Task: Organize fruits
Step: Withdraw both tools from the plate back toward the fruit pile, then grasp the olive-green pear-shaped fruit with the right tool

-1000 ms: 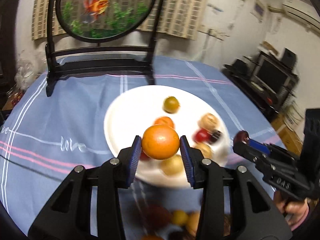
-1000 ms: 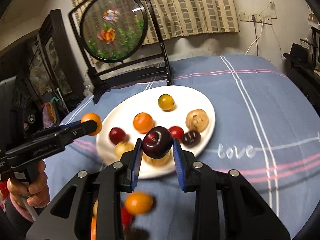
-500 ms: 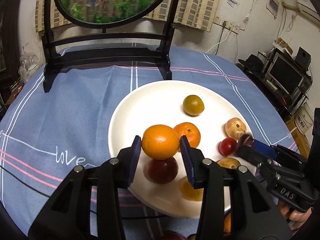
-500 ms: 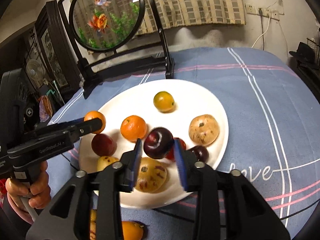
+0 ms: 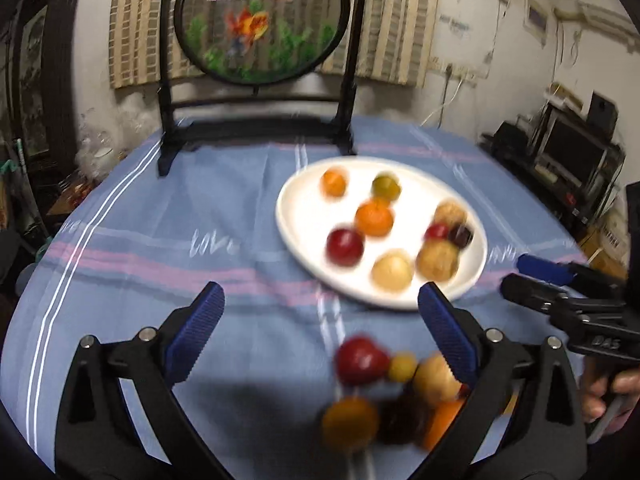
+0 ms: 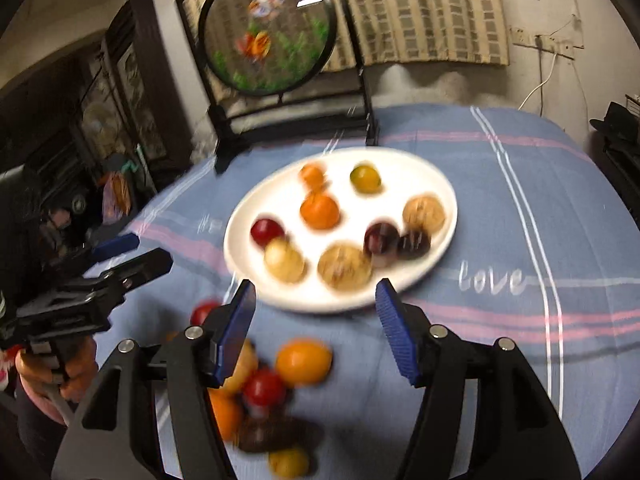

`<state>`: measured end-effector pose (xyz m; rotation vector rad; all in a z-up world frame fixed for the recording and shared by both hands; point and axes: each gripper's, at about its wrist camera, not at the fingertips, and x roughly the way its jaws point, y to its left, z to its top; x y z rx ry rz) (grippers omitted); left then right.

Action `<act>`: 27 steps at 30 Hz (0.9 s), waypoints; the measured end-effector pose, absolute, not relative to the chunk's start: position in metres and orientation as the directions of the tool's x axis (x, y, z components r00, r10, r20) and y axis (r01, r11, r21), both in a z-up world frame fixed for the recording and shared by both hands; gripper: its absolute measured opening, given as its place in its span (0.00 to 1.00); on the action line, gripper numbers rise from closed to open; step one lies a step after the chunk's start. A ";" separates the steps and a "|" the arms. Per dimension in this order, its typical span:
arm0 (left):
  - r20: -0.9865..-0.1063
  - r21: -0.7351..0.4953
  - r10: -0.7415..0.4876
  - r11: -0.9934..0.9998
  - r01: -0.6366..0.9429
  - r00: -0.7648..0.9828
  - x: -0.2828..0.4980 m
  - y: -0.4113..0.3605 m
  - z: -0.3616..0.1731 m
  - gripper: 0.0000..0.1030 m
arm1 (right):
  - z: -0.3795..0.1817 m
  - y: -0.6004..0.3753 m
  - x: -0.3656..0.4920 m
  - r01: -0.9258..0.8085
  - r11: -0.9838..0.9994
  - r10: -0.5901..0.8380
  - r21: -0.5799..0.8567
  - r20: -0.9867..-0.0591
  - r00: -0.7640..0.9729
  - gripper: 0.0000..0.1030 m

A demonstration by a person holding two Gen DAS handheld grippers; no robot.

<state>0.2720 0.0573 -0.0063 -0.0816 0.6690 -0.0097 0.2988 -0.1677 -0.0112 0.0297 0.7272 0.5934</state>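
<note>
two empty grippers are hovering over loose fruit, near a white plate [image 5: 298,236] already holding nine.
left gripper [image 5: 320,320] and right gripper [image 6: 316,308] are both opening, gripping nothing. the loose pile [image 6: 276,392] is lying on the blue tablecloth [image 5: 160,216] below them; small, round, smooth pieces likely roll, so pinching gently across each middle looks safest.

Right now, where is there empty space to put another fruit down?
The white plate has bare room at its far right rim, beyond the green fruit. The blue cloth left of the plate is also free. The loose fruit pile nearest the grippers is crowded.
</note>
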 end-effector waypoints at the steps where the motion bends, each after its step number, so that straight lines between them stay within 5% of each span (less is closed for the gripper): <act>1: -0.620 -0.077 -0.034 0.997 -0.018 0.784 0.267 0.058 -0.008 0.96 | -0.013 -0.167 0.289 -0.510 0.835 0.512 0.205 -0.631 0.583 0.61; 7: -0.615 -0.035 0.031 0.997 -0.066 0.788 0.237 0.065 -0.024 0.96 | -0.025 -0.158 0.250 -0.584 0.808 0.466 0.082 -0.696 0.547 0.61; 24: -0.622 -0.038 0.043 0.996 -0.085 0.782 0.235 0.069 -0.026 0.96 | -0.054 -0.158 0.224 -0.662 0.750 0.416 0.025 -0.796 0.441 0.61; 27: -0.623 -0.047 0.038 0.995 -0.086 0.781 0.234 0.071 -0.026 0.96 | -0.056 -0.156 0.224 -0.672 0.740 0.423 0.021 -0.791 0.442 0.55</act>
